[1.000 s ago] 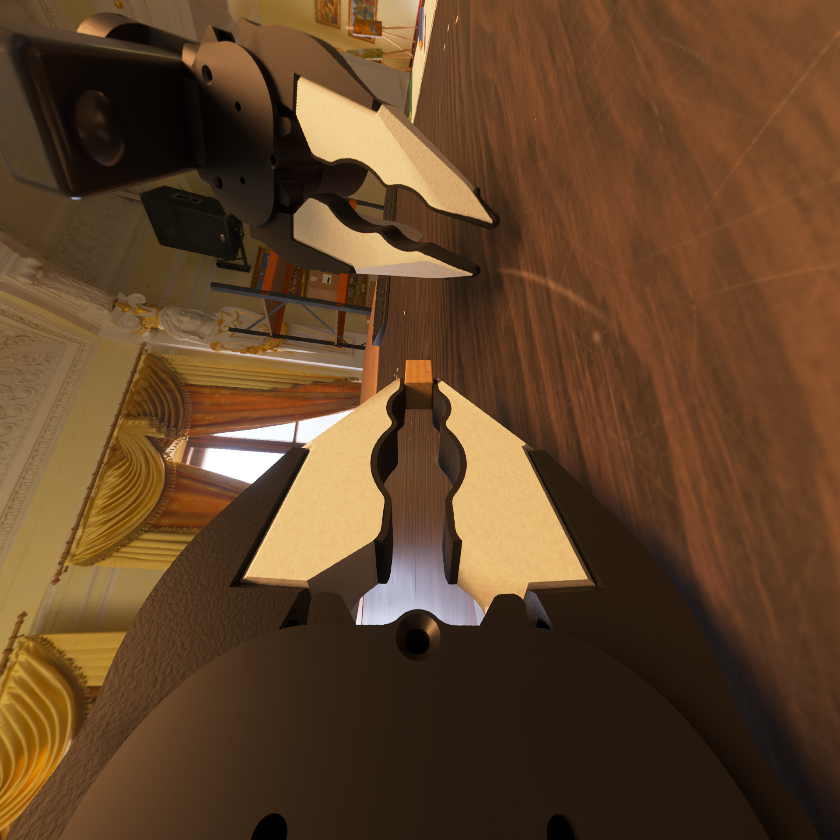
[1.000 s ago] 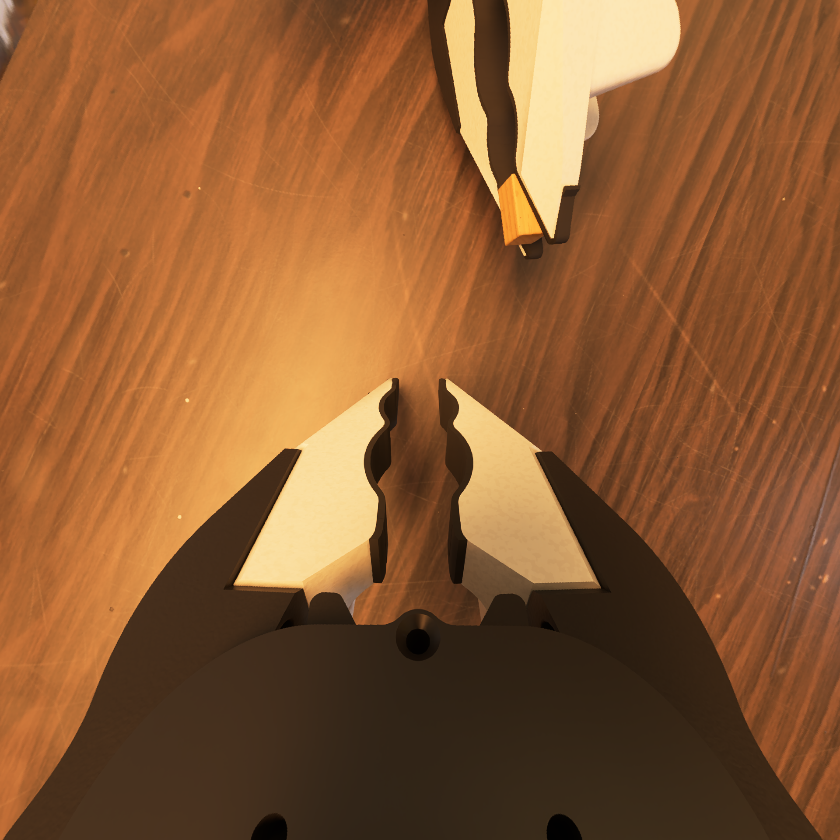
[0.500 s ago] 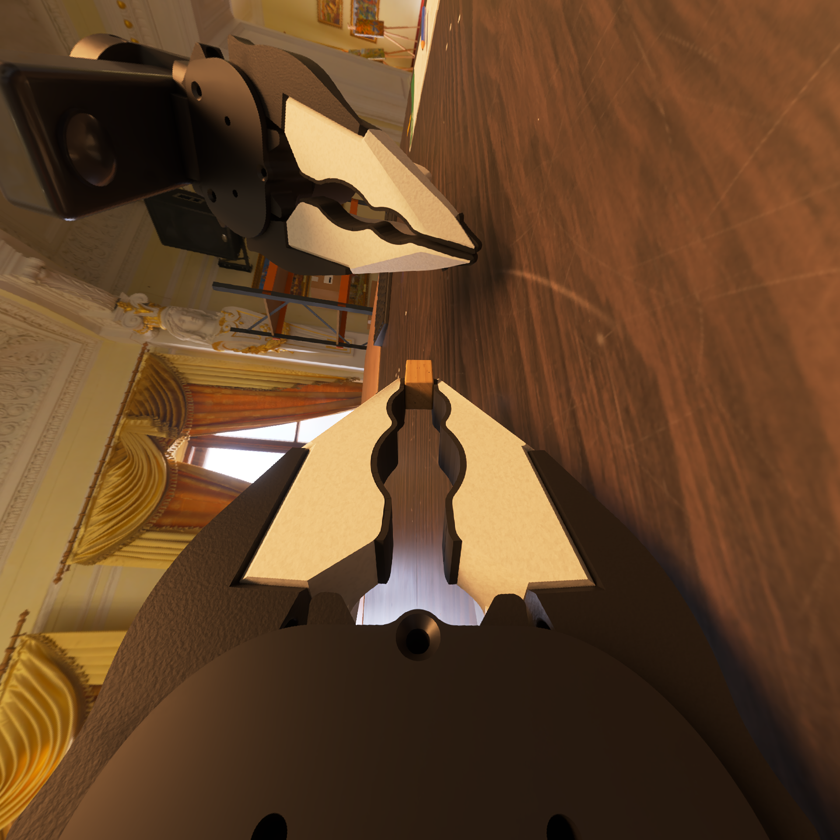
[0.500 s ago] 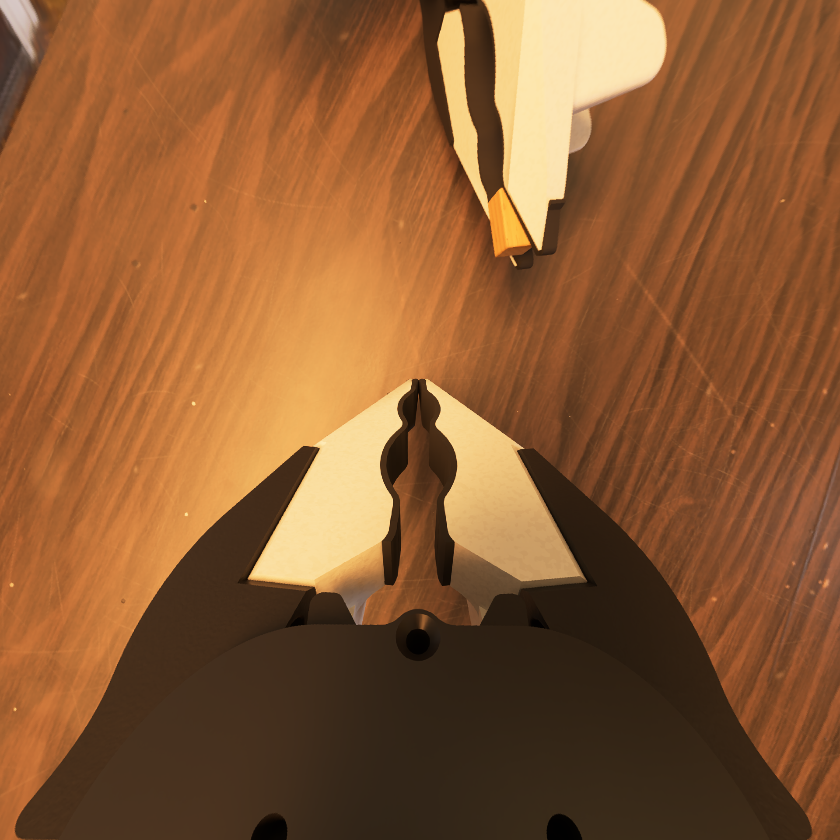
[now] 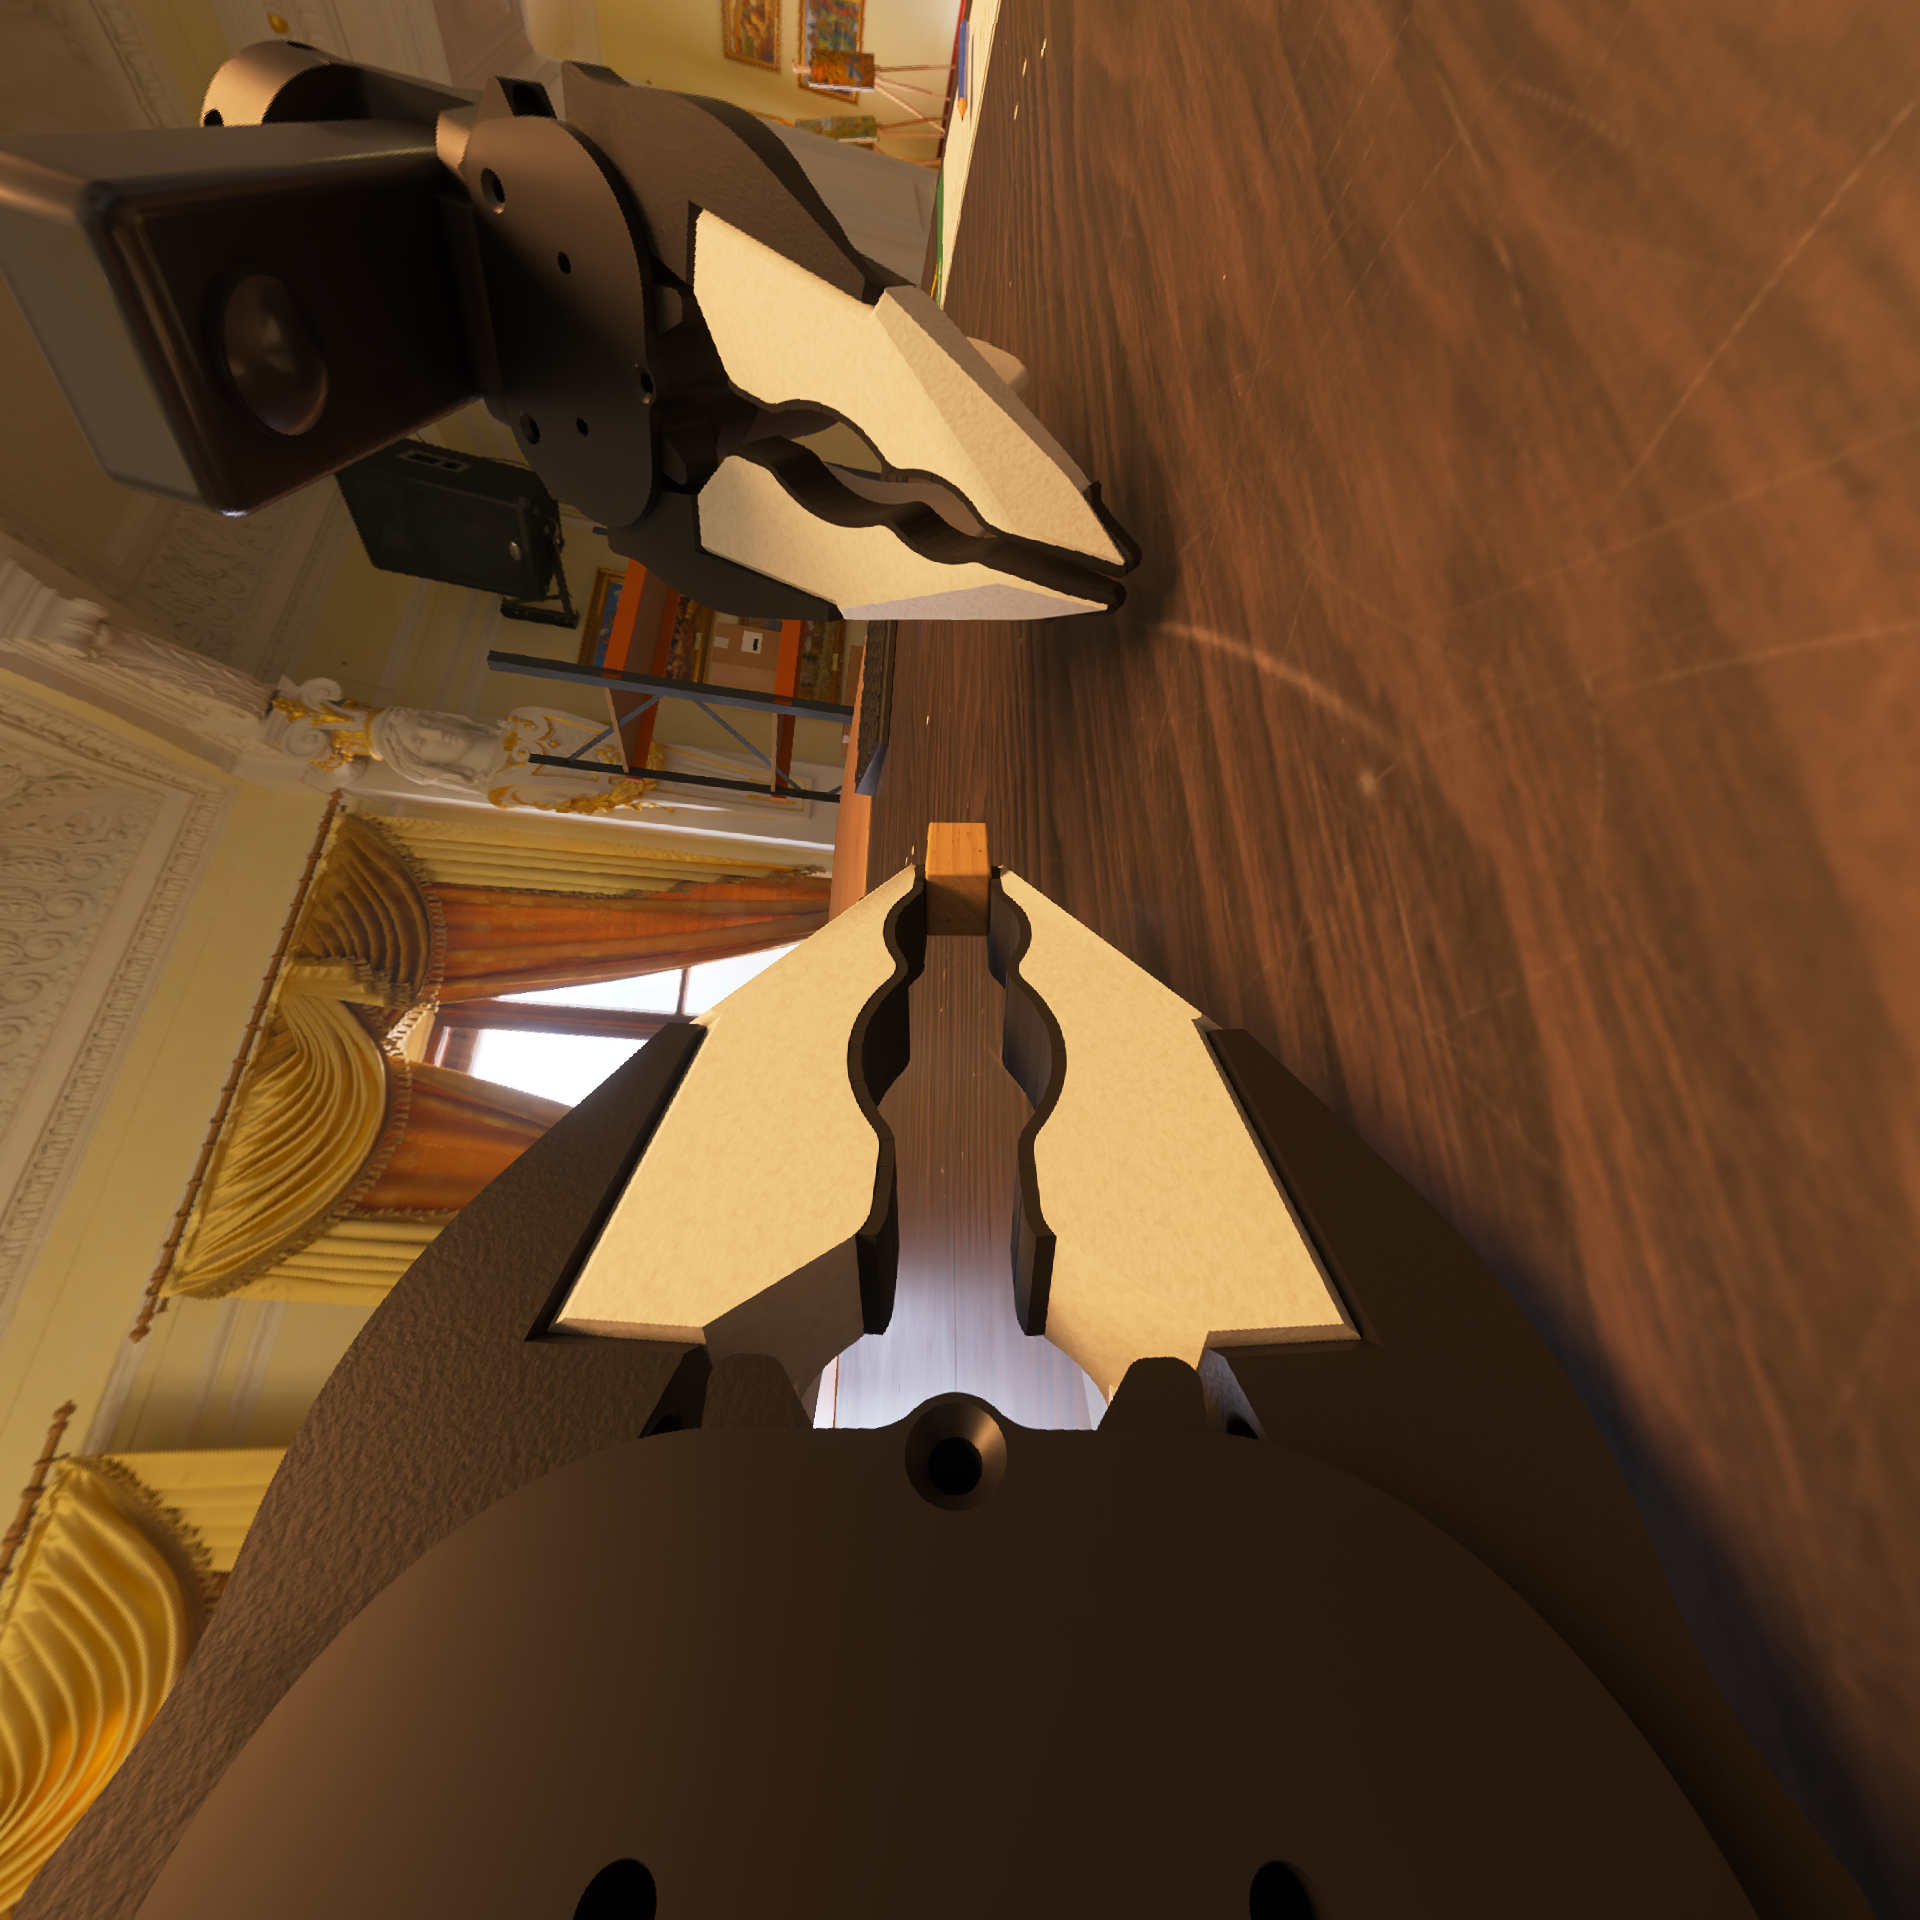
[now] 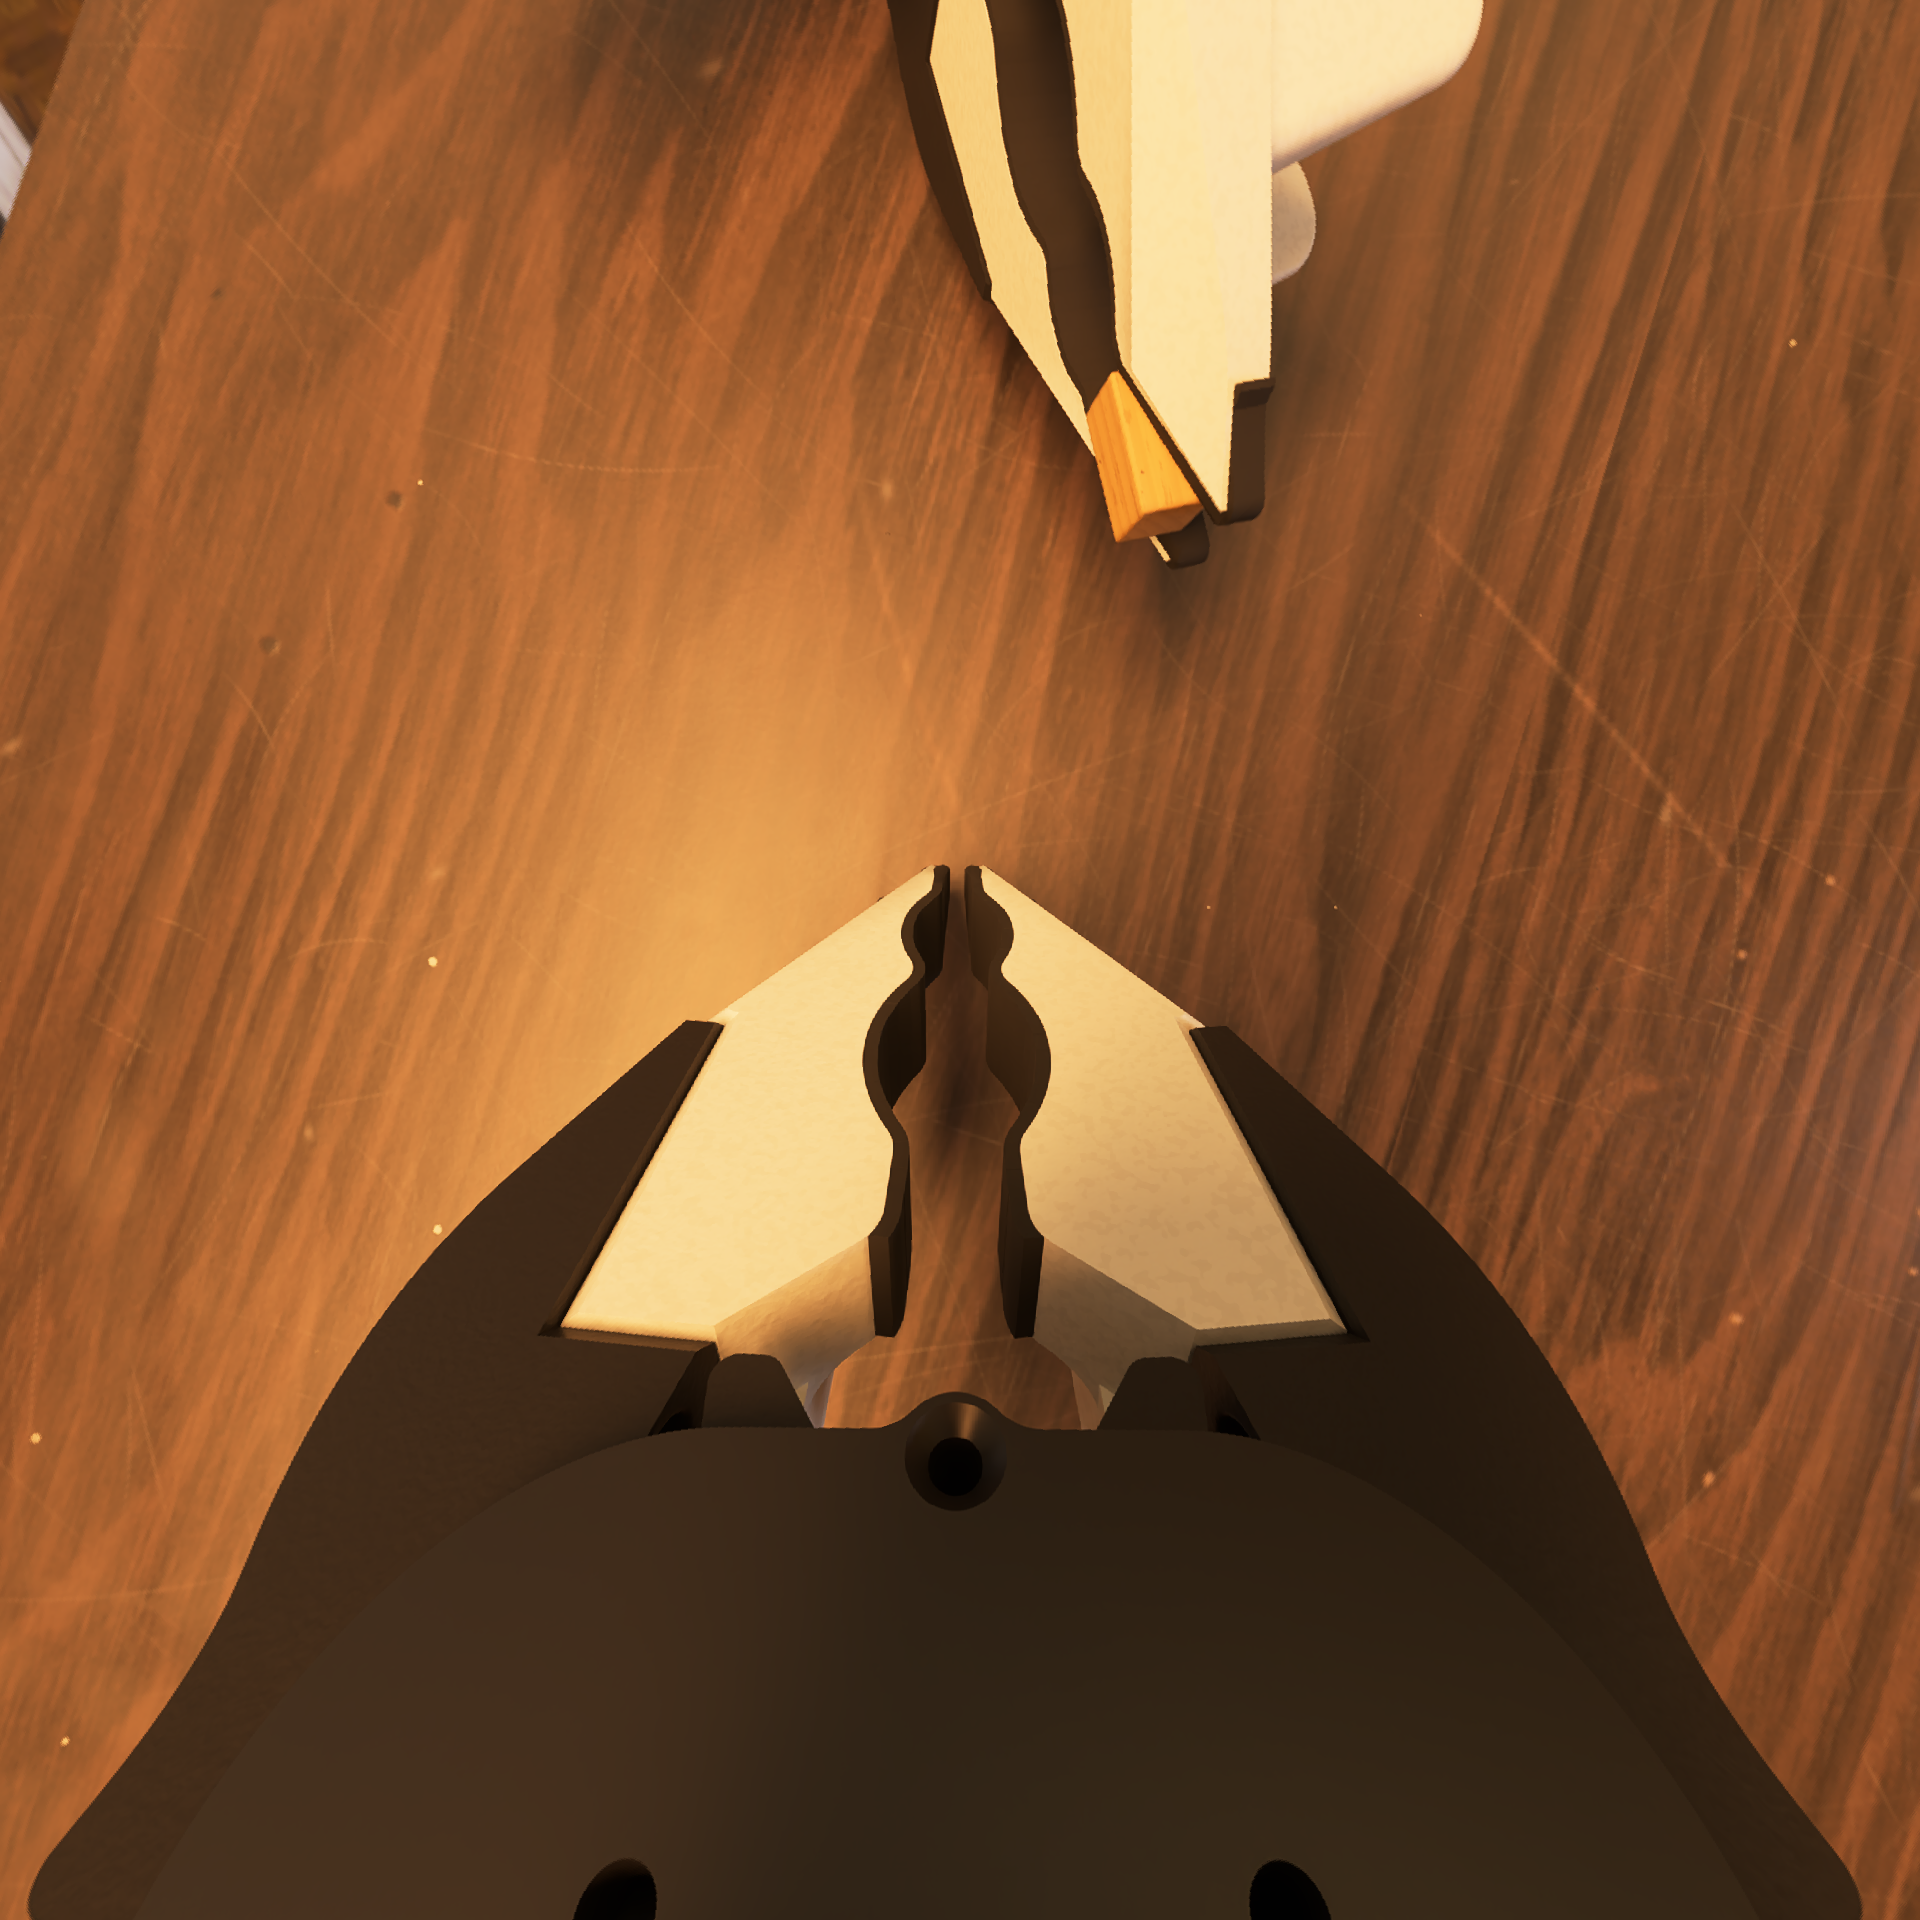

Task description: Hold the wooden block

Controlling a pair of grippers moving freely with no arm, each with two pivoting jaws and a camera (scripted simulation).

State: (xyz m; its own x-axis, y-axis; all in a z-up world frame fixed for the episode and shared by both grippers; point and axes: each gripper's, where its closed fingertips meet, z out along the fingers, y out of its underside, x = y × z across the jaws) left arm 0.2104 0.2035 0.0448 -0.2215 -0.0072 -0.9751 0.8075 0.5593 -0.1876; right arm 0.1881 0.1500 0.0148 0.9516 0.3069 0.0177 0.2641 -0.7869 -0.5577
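My left gripper (image 5: 956,883) is shut on a small light wooden block (image 5: 956,878), pinched between its fingertips above the dark wooden table (image 5: 1455,727). The block (image 6: 1138,462) and the left gripper (image 6: 1184,520) also show at the top right of the right wrist view. My right gripper (image 6: 956,878) is shut and empty, its tips pointing down at the table (image 6: 520,623), some way from the block. In the left wrist view the right gripper (image 5: 1117,577) shows at the upper left, tips close to the table.
The table edge (image 5: 862,727) runs up the middle of the left wrist view. Beyond it is a room with gold curtains (image 5: 312,1039), a window and a black speaker (image 5: 447,520).
My right gripper closed from open to shut and empty. It shifted slightly closer to the left gripper. The left gripper kept its hold on the block and stayed put.
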